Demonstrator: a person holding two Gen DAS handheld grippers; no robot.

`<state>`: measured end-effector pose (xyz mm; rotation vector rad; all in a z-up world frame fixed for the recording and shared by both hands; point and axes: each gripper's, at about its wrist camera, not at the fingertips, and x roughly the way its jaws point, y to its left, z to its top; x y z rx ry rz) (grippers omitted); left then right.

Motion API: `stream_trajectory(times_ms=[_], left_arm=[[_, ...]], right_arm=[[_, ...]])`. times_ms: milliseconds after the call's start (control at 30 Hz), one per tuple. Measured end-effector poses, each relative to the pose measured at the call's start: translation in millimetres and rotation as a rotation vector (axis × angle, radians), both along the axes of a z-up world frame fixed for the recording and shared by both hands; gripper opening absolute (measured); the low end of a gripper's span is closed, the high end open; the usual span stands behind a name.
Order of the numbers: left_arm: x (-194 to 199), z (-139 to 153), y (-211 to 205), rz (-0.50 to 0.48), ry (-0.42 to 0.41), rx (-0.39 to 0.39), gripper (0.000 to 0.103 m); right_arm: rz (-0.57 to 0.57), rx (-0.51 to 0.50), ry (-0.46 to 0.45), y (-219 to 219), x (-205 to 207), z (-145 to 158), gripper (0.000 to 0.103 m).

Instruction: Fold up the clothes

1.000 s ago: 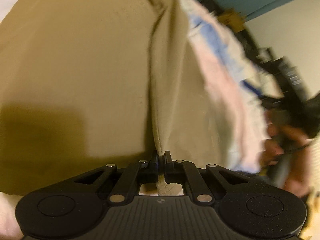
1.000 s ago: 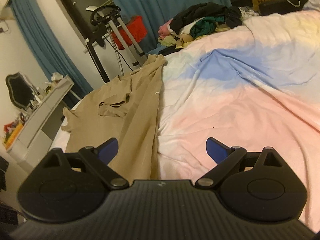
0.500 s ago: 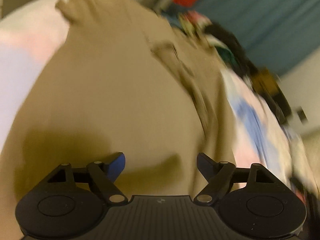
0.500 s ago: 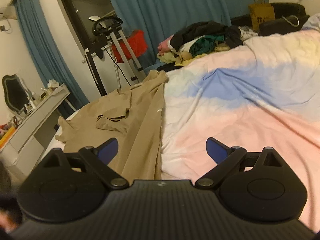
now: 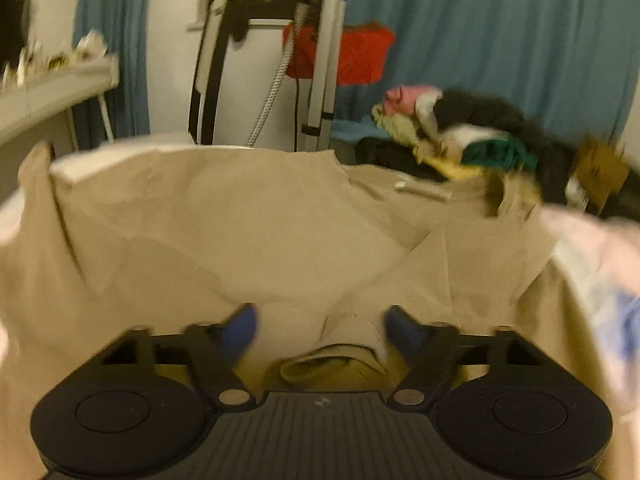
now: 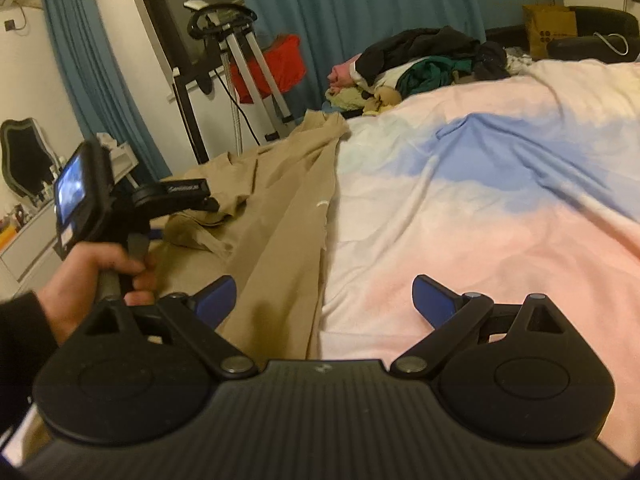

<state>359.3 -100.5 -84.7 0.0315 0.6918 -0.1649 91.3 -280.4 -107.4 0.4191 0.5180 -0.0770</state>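
The tan garment (image 6: 276,220) lies spread on the bed (image 6: 500,208), along the bed's left edge as the right wrist camera sees it, with one sleeve folded over near its middle.

The left gripper (image 5: 320,330) hangs low over the garment, its blue pads (image 5: 240,330) apart and closing, with a rumpled fold of tan cloth bunched between and below them; the pads do not press on it. A second ago these jaws were pinched together on a raised ridge of the same cloth; half a second ago they stood wide over flat fabric. The left view has also swung round: earlier it looked along the bed toward the wall, and it faces the blue curtain (image 5: 500,40), the red bag (image 5: 360,58) and the pile of clothes (image 5: 460,140) beyond the garment's far edge.

The right gripper (image 6: 324,300) is wide apart and empty, held above the bed where the garment's right edge meets the pastel sheet, as in both earlier frames. New in its view is the left hand (image 6: 100,276), in a dark sleeve, gripping the left gripper's handle over the garment's left part; it was absent a second ago.

The pile of clothes sits at the far end of the bed, well apart from the garment's near half.
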Motion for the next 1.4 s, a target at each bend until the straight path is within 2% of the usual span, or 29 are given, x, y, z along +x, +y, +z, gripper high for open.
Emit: stream_trajectory(times_ms=[33, 67, 100, 167, 233, 333, 433, 467, 533, 567, 600, 667, 867, 1033, 1200, 1333, 1400], left_arm=[[3, -1, -4, -0.015, -0.005, 0.021, 0.051], [4, 3, 0, -0.027, 0.001, 0.007, 0.037], [7, 7, 3, -0.038, 0.009, -0.008, 0.008], [18, 22, 7, -0.056, 0.034, -0.04, 0.005], [24, 45, 6, -0.103, -0.005, -0.014, 0.005], [38, 70, -4, -0.117, -0.093, 0.03, 0.005], [52, 74, -9, -0.015, -0.139, 0.079, 0.005], [55, 68, -8, 0.022, -0.132, 0.077, 0.005], [54, 57, -2, 0.059, -0.084, 0.028, 0.013], [49, 54, 3, 0.066, -0.057, -0.005, 0.024], [40, 50, 8, 0.067, -0.026, -0.033, 0.04], [17, 49, 18, 0.062, 0.021, -0.056, 0.055], [-125, 56, 72, -0.058, 0.121, -0.192, 0.071], [-241, 31, 113, -0.104, 0.338, -0.336, 0.073], [-313, 4, 126, -0.179, 0.486, -0.441, 0.07], [-347, -7, 118, -0.263, 0.535, -0.401, 0.066], [-361, -10, 112, -0.31, 0.526, -0.341, 0.062]], right_arm=[[-0.003, 0.019, 0.006, -3, 4, -4, 0.096], [-0.005, 0.038, 0.013, -5, 7, -8, 0.096], [-0.012, 0.062, 0.017, -8, 9, -10, 0.096], [-0.027, 0.103, 0.006, -14, 10, -12, 0.096], [-0.039, 0.103, -0.002, -15, 12, -13, 0.096], [-0.053, 0.103, -0.01, -17, 15, -15, 0.096], [-0.057, 0.116, -0.008, -20, 16, -18, 0.096], [-0.057, 0.109, -0.008, -20, 16, -18, 0.096], [-0.056, 0.097, -0.011, -19, 15, -17, 0.096], [-0.055, 0.094, -0.015, -19, 14, -16, 0.096], [-0.054, 0.091, -0.019, -19, 13, -16, 0.096], [-0.05, 0.084, -0.026, -18, 12, -14, 0.096], [-0.022, 0.083, -0.026, -14, 12, -11, 0.096], [0.019, 0.06, -0.046, -6, -3, -2, 0.096], [0.034, 0.037, -0.048, 3, -32, 18, 0.096], [0.022, 0.033, -0.046, 6, -65, 38, 0.096], [0.017, 0.024, -0.049, 10, -80, 46, 0.096]])
